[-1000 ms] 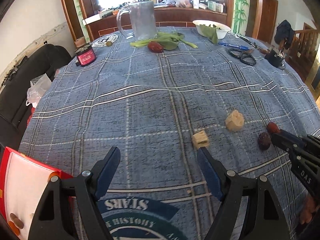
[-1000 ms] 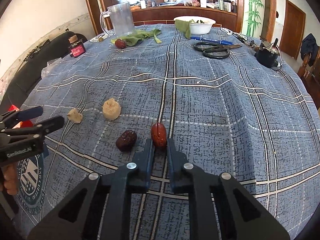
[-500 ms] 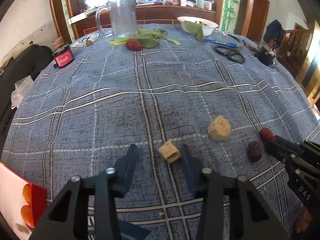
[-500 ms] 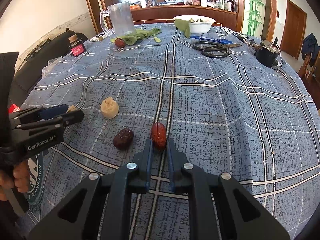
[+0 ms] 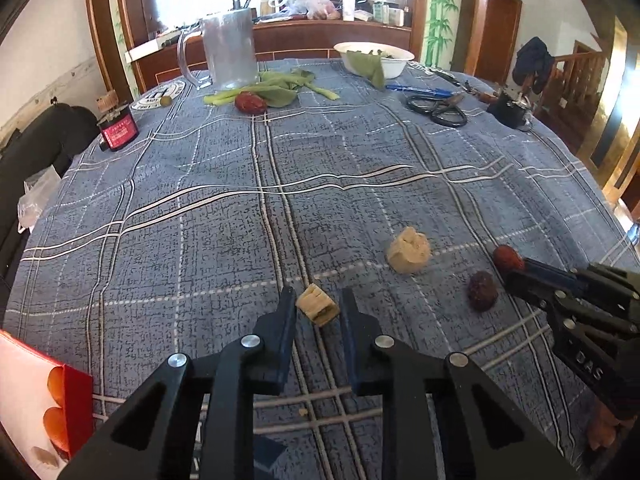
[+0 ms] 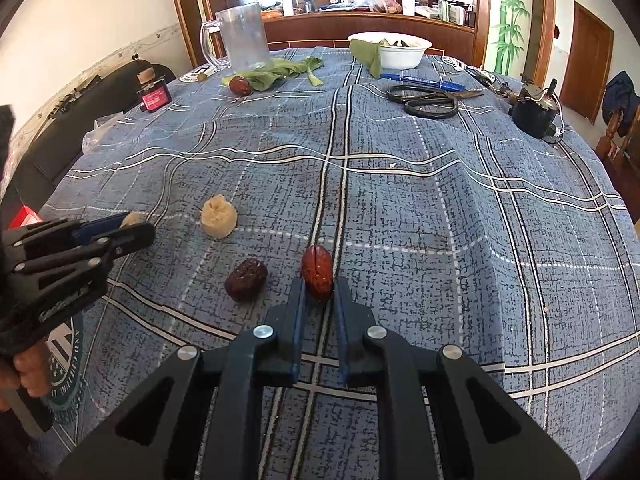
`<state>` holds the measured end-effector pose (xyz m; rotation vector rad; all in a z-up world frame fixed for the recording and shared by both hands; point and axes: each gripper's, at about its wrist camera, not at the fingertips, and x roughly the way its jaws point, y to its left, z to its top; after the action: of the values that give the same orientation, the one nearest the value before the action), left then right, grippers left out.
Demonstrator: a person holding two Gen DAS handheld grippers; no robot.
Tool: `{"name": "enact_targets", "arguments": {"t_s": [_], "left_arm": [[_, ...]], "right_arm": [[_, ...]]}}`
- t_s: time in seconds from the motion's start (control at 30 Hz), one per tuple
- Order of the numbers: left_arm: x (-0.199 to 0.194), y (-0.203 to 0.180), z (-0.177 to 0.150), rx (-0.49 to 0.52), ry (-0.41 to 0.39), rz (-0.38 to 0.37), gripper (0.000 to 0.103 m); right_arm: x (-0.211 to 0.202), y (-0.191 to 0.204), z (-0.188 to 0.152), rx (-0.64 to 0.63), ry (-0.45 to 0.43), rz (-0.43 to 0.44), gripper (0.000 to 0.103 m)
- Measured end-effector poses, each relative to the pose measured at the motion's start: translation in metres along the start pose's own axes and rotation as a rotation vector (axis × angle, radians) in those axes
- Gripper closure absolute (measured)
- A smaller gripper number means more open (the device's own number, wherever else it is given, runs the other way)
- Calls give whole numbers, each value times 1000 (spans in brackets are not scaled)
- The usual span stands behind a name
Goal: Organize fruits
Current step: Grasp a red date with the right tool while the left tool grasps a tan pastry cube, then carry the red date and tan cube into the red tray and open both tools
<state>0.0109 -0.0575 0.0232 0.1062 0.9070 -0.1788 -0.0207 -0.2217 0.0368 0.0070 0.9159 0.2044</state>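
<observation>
My left tongs (image 5: 318, 312) are closed down around a small tan fruit chunk (image 5: 317, 309) on the blue plaid worktop (image 5: 240, 216); the chunk sits between the tips and looks touched on both sides, though whether it is lifted off the cloth I cannot tell. From the right wrist view that chunk is nearly hidden, only a pale sliver (image 6: 132, 219) peeking past the left tongs (image 6: 132, 228). My right tongs (image 6: 319, 294) stand narrowly parted with the near end of a red jujube (image 6: 317, 272) between the tips; whether the pads actually press it I cannot tell. In the left wrist view that jujube (image 5: 507, 257) is half covered by the right tongs (image 5: 520, 270). Between the two lie a larger tan chunk (image 5: 409, 250) and a dark wrinkled jujube (image 5: 483, 291), both loose on the cloth. The hand (image 6: 24, 372) holding the left tongs shows only in the right view, cut off at the edge. A red box (image 5: 48, 404), cropped at the corner, shows in the left view. Far back stand a clear pitcher (image 6: 242, 36), another jujube (image 6: 240, 85) by green leaves (image 6: 280, 70), a white bowl (image 6: 400, 50), scissors (image 6: 430, 100).
</observation>
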Motion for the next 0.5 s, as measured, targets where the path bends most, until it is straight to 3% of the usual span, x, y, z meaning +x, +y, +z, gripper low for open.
{"name": "enact_targets", "arguments": {"t_s": [0.5], "left_arm": [[-77, -16, -34, 20, -57, -24, 82]], "right_arm": [[-13, -26, 6, 104, -62, -32, 88]]}}
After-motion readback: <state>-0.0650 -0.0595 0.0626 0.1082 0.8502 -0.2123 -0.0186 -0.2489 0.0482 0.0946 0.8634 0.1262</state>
